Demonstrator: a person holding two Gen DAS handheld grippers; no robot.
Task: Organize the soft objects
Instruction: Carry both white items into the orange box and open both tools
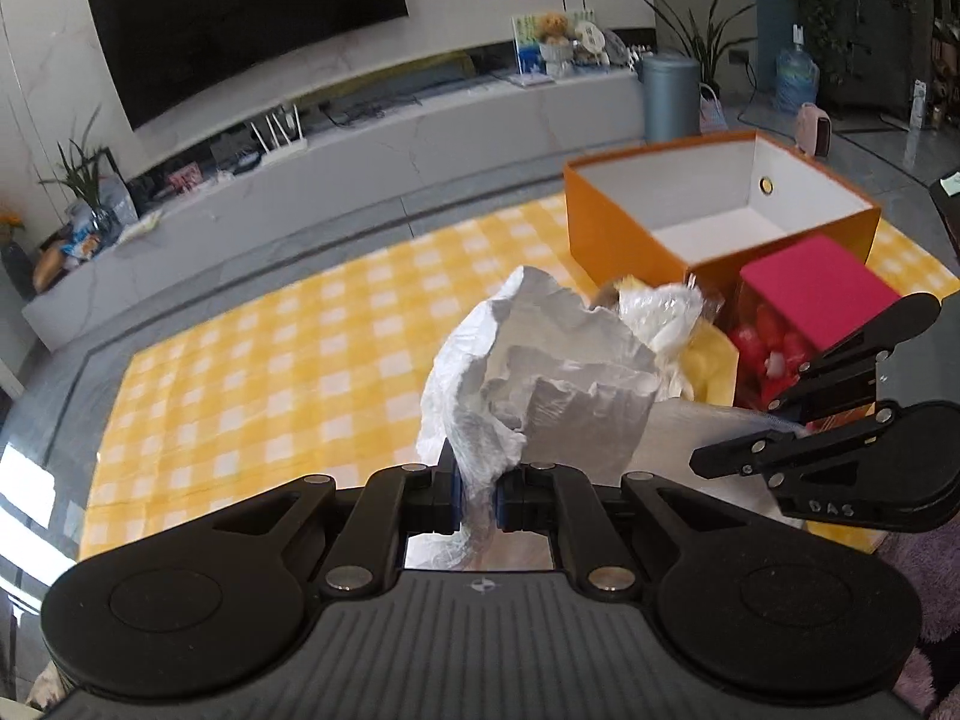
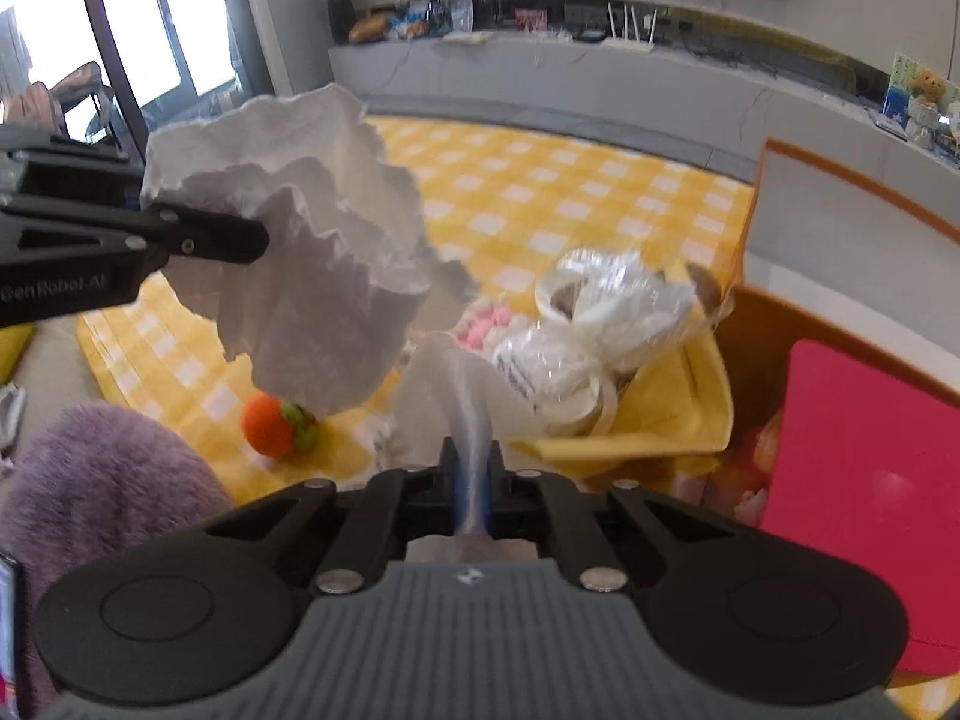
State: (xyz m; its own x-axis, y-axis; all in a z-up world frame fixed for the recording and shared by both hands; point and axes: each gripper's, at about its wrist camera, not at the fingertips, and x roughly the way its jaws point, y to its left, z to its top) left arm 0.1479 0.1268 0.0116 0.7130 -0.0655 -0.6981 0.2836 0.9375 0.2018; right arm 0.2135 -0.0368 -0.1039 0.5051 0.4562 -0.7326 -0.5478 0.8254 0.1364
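Left claw (image 1: 477, 495) and right claw (image 2: 471, 480) both pinch white cloth (image 1: 540, 384) above checked mat (image 1: 270, 372), near orange box (image 1: 624, 234).

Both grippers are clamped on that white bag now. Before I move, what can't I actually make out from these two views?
- Left wrist view: the white bag hides the table behind it.
- Right wrist view: the orange box is cut by the right edge, its inside unseen.
- Right wrist view: the wrapped bundle is blurred by glare, contents unclear.
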